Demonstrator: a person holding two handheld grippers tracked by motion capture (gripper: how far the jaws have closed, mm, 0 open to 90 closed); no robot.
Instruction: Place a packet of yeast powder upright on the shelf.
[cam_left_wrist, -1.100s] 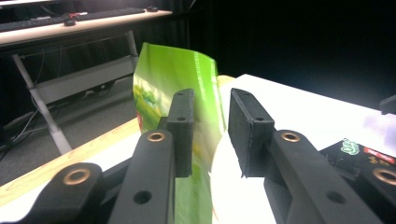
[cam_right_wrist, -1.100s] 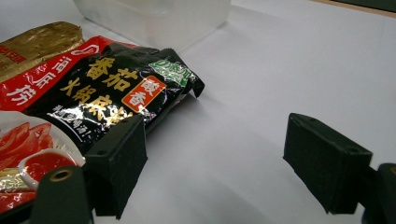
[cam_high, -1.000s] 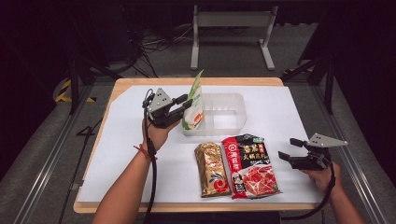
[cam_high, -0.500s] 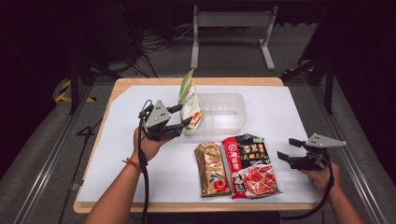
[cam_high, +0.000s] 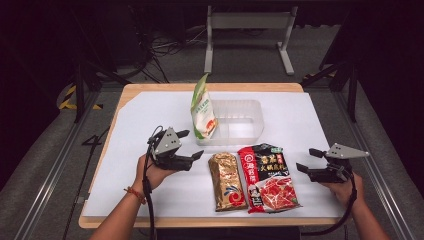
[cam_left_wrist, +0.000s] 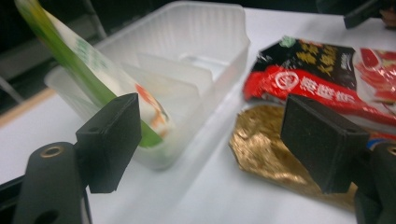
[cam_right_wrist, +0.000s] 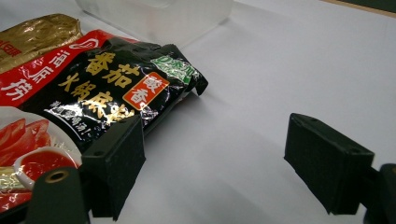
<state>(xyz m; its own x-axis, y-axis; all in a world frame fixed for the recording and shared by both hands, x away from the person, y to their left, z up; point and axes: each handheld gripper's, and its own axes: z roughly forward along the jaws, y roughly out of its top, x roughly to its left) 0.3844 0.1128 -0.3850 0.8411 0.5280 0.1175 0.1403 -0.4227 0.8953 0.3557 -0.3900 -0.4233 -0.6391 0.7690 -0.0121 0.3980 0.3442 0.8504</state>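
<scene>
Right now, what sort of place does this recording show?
Probably a lab or studio recording bay, not a home: a white-covered wooden table on a grey carpeted floor, black surroundings, loose black cables and a grey metal stand behind.

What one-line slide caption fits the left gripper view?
Open left gripper before a clear tub where a green-and-white packet leans, gold packet and red-and-black packet alongside.

Layout around the two grippers

A pouch is stood tilted in the tub, just beyond the left gripper. Two packets are laid flat side by side between the left gripper and the right gripper, nearer than the tub, on the table.
</scene>
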